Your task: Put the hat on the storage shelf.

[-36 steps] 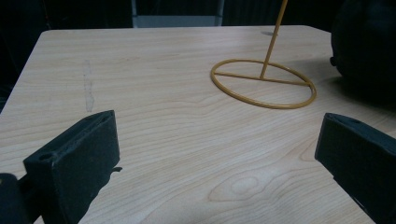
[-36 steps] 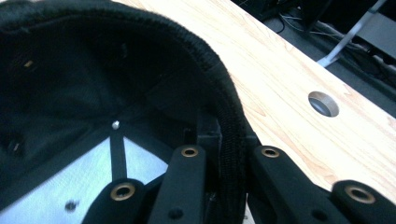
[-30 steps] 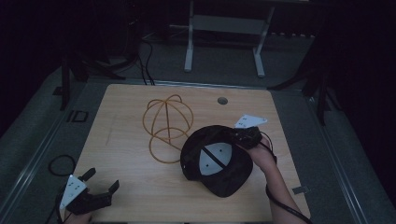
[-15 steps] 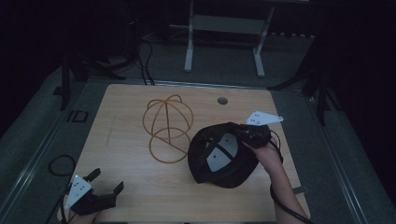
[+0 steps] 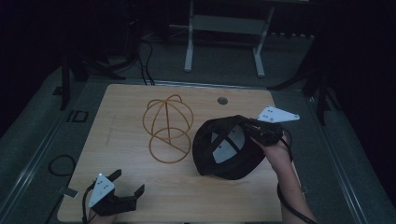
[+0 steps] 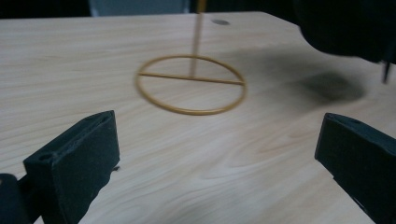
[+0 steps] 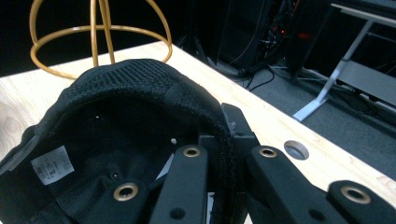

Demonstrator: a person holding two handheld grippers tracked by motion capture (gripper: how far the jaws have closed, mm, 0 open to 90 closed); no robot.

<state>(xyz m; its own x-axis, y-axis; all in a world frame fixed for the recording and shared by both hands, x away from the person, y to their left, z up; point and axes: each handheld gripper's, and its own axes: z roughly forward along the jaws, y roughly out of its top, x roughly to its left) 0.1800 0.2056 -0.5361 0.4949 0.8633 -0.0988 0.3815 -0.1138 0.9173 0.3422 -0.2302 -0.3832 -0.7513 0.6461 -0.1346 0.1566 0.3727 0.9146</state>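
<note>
A black cap (image 5: 229,149) hangs above the right half of the wooden table (image 5: 116,121), its inside with white labels facing up. My right gripper (image 5: 252,128) is shut on the cap's rim (image 7: 224,135), one jaw inside and one outside. A gold wire hat stand (image 5: 168,126) rises at the table's middle; its ring base (image 6: 191,84) lies ahead of my left gripper. My left gripper (image 5: 126,184) rests open at the table's near left corner, nothing between its jaws.
A round cable hole (image 5: 222,100) sits near the table's far edge. Beyond the table stands a grey metal frame (image 5: 224,42) on a dark floor. A loose cable (image 5: 58,165) lies on the floor to the left of the table.
The right gripper has carried the cap a little rightward and away from the stand, tilting it more open. The left gripper has barely shifted at the near left corner.
</note>
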